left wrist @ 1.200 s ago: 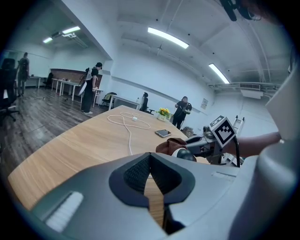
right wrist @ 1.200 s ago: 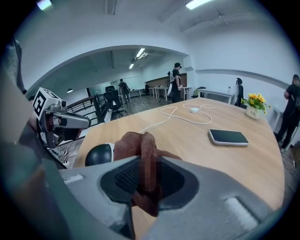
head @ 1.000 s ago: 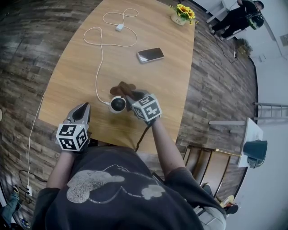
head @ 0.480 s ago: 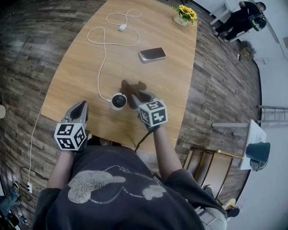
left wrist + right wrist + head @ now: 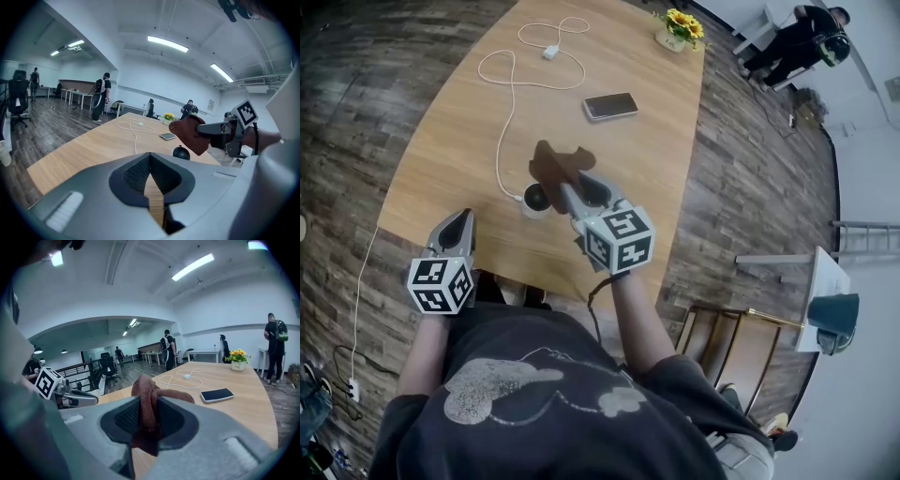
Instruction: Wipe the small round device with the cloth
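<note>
The small round device (image 5: pixel 533 200), white with a dark dome, sits near the wooden table's (image 5: pixel 450 141) front edge, on the end of a white cable (image 5: pixel 508 103). My right gripper (image 5: pixel 568 186) is shut on a brown cloth (image 5: pixel 555 163) and holds it in the air just above and behind the device. In the right gripper view the cloth (image 5: pixel 147 401) is bunched between the jaws. My left gripper (image 5: pixel 463 219) hovers at the table's near edge, left of the device, jaws shut with nothing in them. From the left gripper view, the device (image 5: pixel 181 153) sits below the hanging cloth (image 5: pixel 190 134).
A phone (image 5: pixel 610 105) lies face up further back on the table. A charger plug (image 5: pixel 550 52) and cable loops lie at the far end, next to a pot of yellow flowers (image 5: pixel 679 28). A wooden chair (image 5: pixel 727 345) stands to my right. A person (image 5: pixel 797 37) stands far off.
My right gripper has lifted the cloth off the table beside the device and now holds it higher. The left gripper has stayed at the table edge.
</note>
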A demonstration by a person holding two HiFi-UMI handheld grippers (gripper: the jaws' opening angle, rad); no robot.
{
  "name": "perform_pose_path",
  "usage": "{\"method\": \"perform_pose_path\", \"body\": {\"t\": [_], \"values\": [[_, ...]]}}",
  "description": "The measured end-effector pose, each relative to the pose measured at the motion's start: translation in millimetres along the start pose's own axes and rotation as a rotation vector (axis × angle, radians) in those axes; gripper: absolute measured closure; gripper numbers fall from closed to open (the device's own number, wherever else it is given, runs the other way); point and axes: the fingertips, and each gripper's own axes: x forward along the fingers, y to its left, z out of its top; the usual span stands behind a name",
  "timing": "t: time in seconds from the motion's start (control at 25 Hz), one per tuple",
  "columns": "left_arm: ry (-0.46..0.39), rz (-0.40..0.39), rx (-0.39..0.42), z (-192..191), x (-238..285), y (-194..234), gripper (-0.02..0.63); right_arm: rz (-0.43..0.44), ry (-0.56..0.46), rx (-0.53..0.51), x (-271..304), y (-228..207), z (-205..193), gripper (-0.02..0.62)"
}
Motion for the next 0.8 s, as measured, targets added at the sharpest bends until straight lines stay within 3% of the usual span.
{"method": "perform_pose_path", "body": {"t": [0.6,0.8], "values": [[0.063,-0.182,0.048,27,28,44,0.588,-0.010,0.091,0.014,63,82,-10,0.517],[0.102,-0.232,0.069,28,36,62,0.588,-0.080,0.144,0.034,85,89,-33,0.517]]}}
